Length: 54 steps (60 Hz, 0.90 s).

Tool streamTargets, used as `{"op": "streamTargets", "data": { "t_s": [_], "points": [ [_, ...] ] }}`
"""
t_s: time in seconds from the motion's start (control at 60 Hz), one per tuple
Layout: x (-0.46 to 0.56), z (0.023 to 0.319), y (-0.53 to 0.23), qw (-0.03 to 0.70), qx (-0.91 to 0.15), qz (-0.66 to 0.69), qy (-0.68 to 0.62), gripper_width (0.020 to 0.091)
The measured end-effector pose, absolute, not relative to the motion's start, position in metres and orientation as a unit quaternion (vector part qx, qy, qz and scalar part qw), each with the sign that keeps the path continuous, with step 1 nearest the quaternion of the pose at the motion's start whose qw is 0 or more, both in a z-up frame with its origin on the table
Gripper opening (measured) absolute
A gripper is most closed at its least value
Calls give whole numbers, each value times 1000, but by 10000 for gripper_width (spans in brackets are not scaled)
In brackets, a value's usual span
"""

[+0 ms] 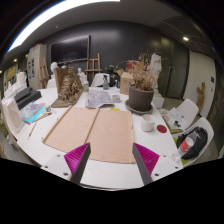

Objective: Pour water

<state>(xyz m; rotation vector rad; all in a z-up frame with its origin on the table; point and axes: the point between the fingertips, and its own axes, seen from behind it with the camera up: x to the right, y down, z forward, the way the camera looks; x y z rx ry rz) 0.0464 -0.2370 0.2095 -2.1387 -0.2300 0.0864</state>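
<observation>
White cup [148, 123] beyond open hand-held gripper [110, 160], contents unseen.

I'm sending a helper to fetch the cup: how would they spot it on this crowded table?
Start at the two tan mats lying side by side on the white table, just ahead of the open claw. Right of them, before the potted plant, stands a small white cup, the only plain white, round, upright thing there.

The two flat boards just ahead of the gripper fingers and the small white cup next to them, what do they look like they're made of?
The two boards look like cork or unfinished fibreboard: matte tan, no shine, thin and flat on the white table. The white cup looks like glazed ceramic or plastic, smooth and plain white; the view cannot settle which. The gripper is open, holding nothing.
</observation>
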Motion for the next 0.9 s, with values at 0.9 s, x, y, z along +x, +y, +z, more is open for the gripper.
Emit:
{"op": "streamTargets", "data": {
  "t_s": [0.9],
  "points": [
    [412, 62, -130, 539, -836, -67, 73, 784]
  ]
}}
